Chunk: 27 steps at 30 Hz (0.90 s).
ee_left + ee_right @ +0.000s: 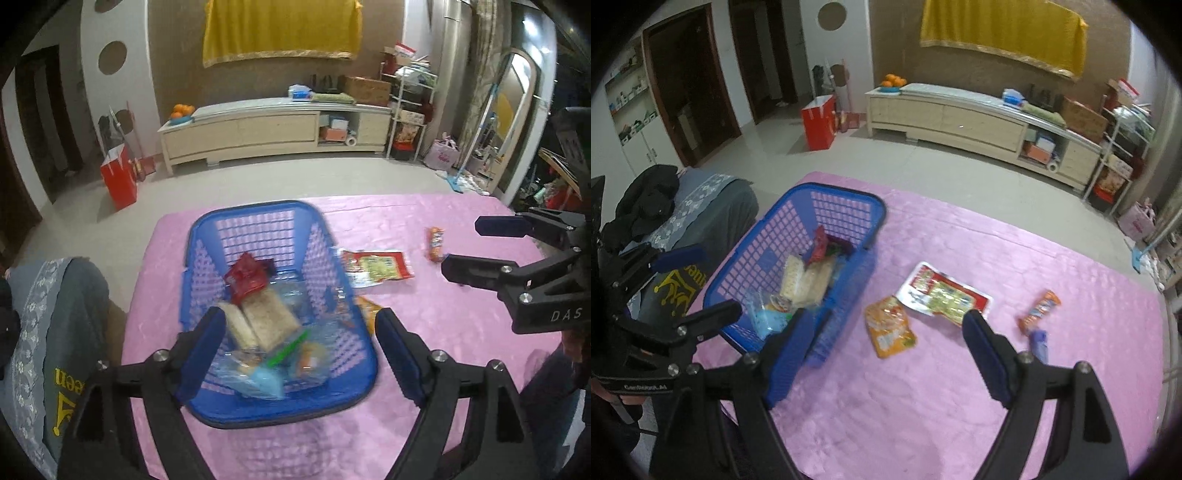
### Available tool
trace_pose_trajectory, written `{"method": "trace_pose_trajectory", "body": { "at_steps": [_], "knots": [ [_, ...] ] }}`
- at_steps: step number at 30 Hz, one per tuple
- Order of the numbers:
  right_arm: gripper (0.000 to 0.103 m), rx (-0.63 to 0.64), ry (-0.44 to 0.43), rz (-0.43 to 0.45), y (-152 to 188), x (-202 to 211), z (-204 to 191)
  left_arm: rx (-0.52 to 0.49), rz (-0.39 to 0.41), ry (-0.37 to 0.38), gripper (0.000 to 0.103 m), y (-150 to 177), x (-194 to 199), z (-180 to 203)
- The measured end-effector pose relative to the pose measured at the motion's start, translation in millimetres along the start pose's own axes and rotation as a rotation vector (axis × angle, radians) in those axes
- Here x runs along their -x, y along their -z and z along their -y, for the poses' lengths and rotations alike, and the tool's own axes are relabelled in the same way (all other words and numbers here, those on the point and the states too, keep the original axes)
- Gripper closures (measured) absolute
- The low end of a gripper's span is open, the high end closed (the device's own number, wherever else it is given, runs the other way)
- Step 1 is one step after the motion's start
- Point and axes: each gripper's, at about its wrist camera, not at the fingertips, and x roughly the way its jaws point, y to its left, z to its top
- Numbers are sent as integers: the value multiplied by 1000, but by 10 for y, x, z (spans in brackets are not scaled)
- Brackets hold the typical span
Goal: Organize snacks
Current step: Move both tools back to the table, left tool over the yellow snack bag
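The snacks split in two: a loose heap of clear-wrapped crackers and a red packet fills the blue basket (207,236) at centre frame in the left wrist view, while an orange pouch (890,326), a flat red-and-white pack (943,293) and a small orange stick (1039,308) lie on the pink table (923,406) right of it. Both the left tool (295,350) and right tool (882,349) hang wide and empty. The flat, slick packs could slip from a pinch, and a careless reach could knock the light basket askew.

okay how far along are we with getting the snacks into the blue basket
Partly done. The blue basket already holds several packets, including a red packet and crackers. Nothing is in hand: the left gripper and right gripper are both open and empty. Still on the pink cloth: the orange pouch, the flat red-and-white pack, the small orange wrapper and a small blue packet.
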Motion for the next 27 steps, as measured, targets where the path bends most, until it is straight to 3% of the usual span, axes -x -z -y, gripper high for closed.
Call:
{"method": "trace_pose_trajectory", "body": {
  "at_steps": [15, 27],
  "knots": [
    [15, -45, 66, -7, 491, 272, 807, -49, -51, 37, 21, -31, -218, 1012],
    [10, -168, 78, -46, 716, -162, 1522, 27, -134, 58, 21, -19, -846, 1479]
  ]
}}
